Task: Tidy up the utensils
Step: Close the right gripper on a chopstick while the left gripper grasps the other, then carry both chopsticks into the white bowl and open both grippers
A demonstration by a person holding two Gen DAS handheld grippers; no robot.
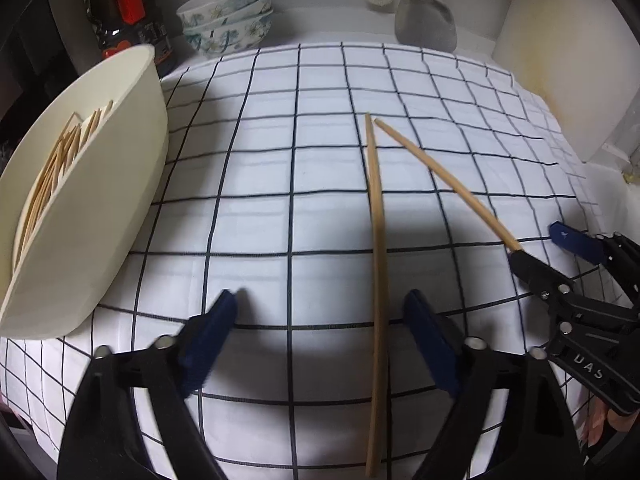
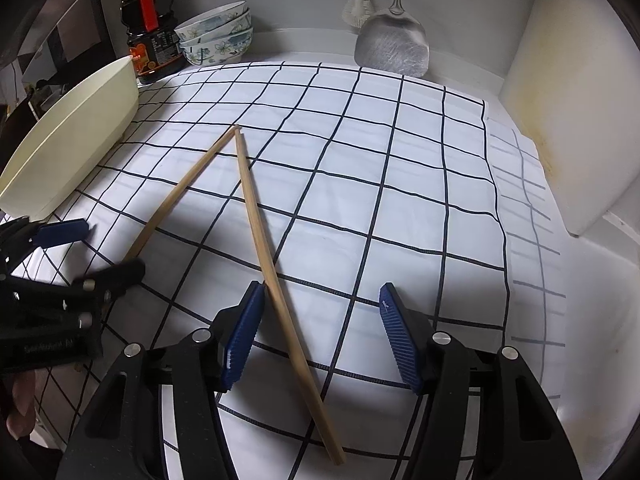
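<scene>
Fingers of both grippers stand apart, each straddling one chopstick without clamping: the left gripper [image 1: 320,344] over the left stick [image 1: 378,280], the right gripper [image 2: 320,336] over the right stick [image 2: 276,272]. Both sticks lie on the checked cloth [image 2: 400,200], right of the tray [image 1: 104,208], far tips nearly touching. Centre each stick between the pads, close squarely, then lift level toward the tray

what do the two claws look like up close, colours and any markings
Both, the left claw and the right claw, have black linkage arms with silver round pins, ending in dark blue ribbed pads. Raised white lettering marks the right claw's black body in the left wrist view.
</scene>
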